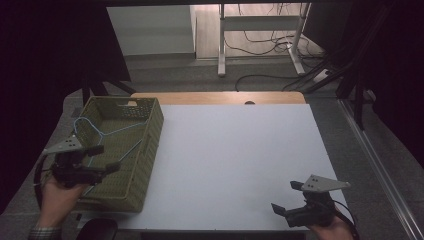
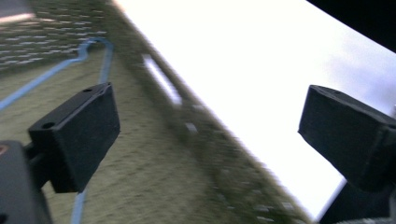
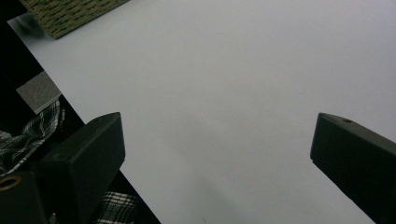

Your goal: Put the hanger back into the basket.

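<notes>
An olive woven basket (image 1: 150, 150) stands at the left edge of the white table (image 1: 235, 155). A blue wire hanger (image 1: 95, 131) lies inside it. My left gripper (image 1: 108, 157) hovers over the basket's near part, open, with nothing between its pads. In the left gripper view the jaws (image 2: 208, 135) stand wide over the basket floor (image 2: 154, 186), with the hanger (image 2: 56, 70) at the left. My right gripper (image 1: 285, 196) is at the table's near right, open and empty. In its own view it (image 3: 217, 149) looks across bare white table (image 3: 224, 70) towards the basket corner (image 3: 70, 14).
A dark rounded object (image 1: 97, 230) sits at the near left table corner. A wooden strip (image 1: 215, 97) runs along the table's far edge. Behind it, desk legs and cables (image 1: 260, 45) cross the floor. A plaid sleeve (image 3: 28, 135) shows beside the right gripper.
</notes>
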The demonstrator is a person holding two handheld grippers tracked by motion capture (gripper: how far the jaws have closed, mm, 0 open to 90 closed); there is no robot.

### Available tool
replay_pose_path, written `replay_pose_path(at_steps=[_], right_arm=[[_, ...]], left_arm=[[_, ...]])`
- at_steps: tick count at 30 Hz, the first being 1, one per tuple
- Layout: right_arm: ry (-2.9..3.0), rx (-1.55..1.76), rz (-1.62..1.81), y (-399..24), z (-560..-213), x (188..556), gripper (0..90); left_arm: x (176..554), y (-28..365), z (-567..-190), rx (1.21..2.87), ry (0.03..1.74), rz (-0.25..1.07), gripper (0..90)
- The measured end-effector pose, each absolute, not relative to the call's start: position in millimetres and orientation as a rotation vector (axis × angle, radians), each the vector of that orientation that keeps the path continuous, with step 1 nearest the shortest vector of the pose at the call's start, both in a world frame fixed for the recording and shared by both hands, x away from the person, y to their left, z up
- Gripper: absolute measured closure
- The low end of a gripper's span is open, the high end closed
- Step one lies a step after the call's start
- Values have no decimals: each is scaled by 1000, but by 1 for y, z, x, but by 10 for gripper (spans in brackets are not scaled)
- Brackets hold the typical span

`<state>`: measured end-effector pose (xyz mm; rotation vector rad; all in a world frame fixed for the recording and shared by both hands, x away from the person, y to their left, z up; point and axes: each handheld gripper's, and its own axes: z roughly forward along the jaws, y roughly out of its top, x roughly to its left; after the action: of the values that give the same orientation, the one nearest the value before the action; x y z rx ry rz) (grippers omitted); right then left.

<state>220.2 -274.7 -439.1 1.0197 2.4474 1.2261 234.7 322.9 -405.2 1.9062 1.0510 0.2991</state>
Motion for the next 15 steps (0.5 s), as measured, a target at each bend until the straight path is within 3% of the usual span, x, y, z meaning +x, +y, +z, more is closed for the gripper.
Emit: replay_pose_path(at_steps=[15], right_arm=[[2416, 1052, 1238, -276, -437, 215, 0]], left_arm=[[214, 272, -433, 2003, 969, 291, 0]])
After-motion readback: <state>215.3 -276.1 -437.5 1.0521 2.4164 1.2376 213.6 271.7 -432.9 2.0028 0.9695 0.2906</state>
